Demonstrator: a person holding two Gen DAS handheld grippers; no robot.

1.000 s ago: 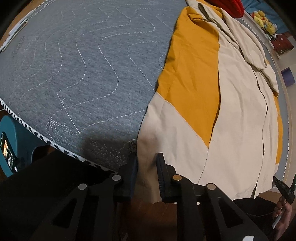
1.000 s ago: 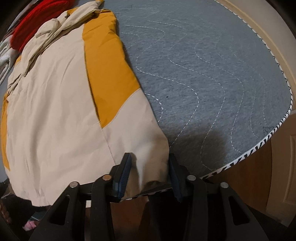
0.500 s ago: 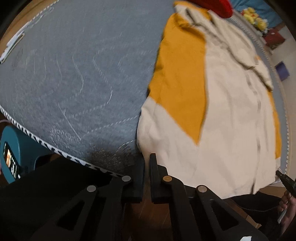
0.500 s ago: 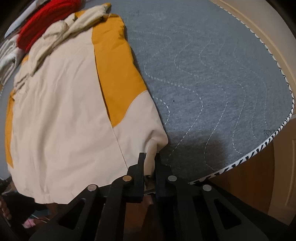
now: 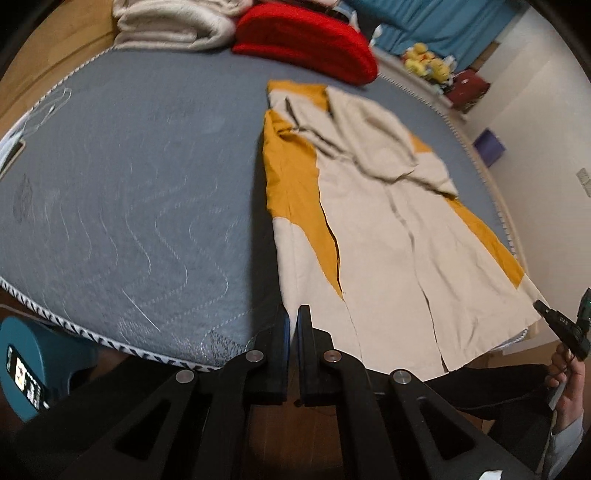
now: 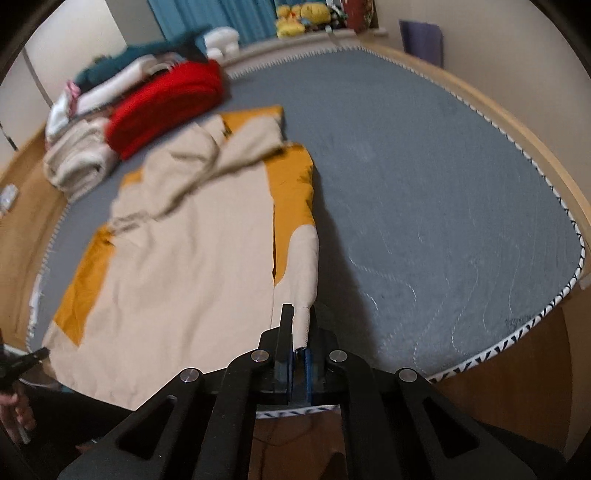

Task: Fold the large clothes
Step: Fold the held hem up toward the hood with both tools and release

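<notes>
Two tools grip the near hem of one large cream and mustard garment [image 5: 373, 236] that lies spread lengthwise on the grey quilted mattress [image 5: 122, 177], its collar end toward the far side. The left tool [image 5: 293, 325] is clamped tight on the hem corner at the garment's left edge, its jaws pressed nearly together with the cloth running up from between them. The right tool [image 6: 300, 332] is likewise closed on the opposite hem corner, where a strip of cream fabric [image 6: 304, 325] stands pinched between the jaws. Both corners sit raised slightly above the mattress edge, and the cloth between them hangs just past the black-and-white piping [image 6: 517, 332].

Beyond the collar, a red folded item [image 5: 306, 40] rests on the mattress beside a cream folded blanket [image 5: 173, 22]; in the right wrist view more folded clothes [image 6: 110, 81] are stacked behind them. Yellow plush toys [image 6: 299, 16] sit on the far ledge before a blue curtain [image 5: 424, 22]. A teal stool [image 5: 33, 362] stands by the bed's near left corner.
</notes>
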